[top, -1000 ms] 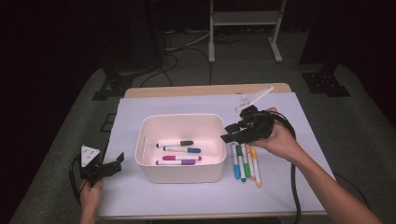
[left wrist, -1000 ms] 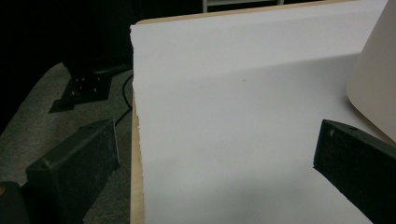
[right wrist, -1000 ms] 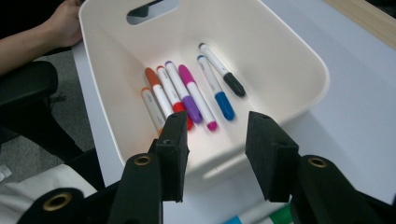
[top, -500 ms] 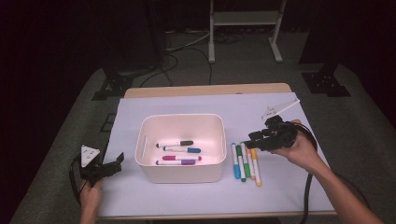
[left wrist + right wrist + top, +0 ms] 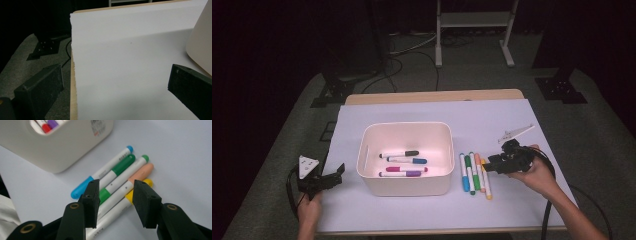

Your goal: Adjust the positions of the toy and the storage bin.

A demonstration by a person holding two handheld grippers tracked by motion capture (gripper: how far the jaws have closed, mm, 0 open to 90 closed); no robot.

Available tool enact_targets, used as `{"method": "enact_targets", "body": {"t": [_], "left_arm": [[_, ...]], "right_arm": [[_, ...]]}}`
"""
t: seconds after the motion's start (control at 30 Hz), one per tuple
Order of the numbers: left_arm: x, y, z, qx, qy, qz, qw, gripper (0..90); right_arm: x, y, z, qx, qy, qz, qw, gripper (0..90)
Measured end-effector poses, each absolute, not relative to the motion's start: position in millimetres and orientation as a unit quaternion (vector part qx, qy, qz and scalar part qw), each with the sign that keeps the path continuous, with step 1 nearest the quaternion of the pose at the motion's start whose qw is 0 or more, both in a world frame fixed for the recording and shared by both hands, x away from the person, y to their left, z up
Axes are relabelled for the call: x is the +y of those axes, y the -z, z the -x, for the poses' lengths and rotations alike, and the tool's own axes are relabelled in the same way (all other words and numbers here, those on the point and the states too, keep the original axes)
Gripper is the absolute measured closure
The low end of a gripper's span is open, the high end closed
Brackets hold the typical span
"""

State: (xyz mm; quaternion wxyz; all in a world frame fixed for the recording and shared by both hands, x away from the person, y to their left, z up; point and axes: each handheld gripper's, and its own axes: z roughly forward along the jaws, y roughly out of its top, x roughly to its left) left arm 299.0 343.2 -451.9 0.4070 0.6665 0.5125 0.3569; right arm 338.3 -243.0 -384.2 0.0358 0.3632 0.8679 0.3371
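Plastic markers (image 5: 117,182) lie side by side on the white worktop (image 5: 512,200), just beside the cream bin (image 5: 404,185). They are judged light, stiff and smooth, easily rolled; the middle of a barrel is best taken. The right claw (image 5: 115,200), its jaws just opening further, hangs released over them. Neighbouring markers crowd the grip. The left claw (image 5: 112,87) rests released, apart.

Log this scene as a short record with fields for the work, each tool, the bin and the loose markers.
work: moving markers into the bin
right tool: jaws apart, nothing gripped, over the loose markers; they have just been opening
left tool: open, at the table's left edge
bin: white, holds three markers
loose markers: four side by side, right of the bin
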Motion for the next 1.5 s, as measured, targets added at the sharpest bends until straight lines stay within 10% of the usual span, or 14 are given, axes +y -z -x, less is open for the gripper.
{"method": "enact_targets", "body": {"t": [0.97,1.5], "left_arm": [[342.7,451.8,-298.6,0.512,-0.358,-0.667,0.407,0.0],[342.4,451.9,-298.6,0.512,-0.358,-0.666,0.407,0.0]], "right_arm": [[-260.7,434.2,-333.4,0.860,-0.282,-0.415,0.088,56.4],[-276.9,438.0,-324.5,0.845,-0.257,-0.449,0.132,75.7]]}}
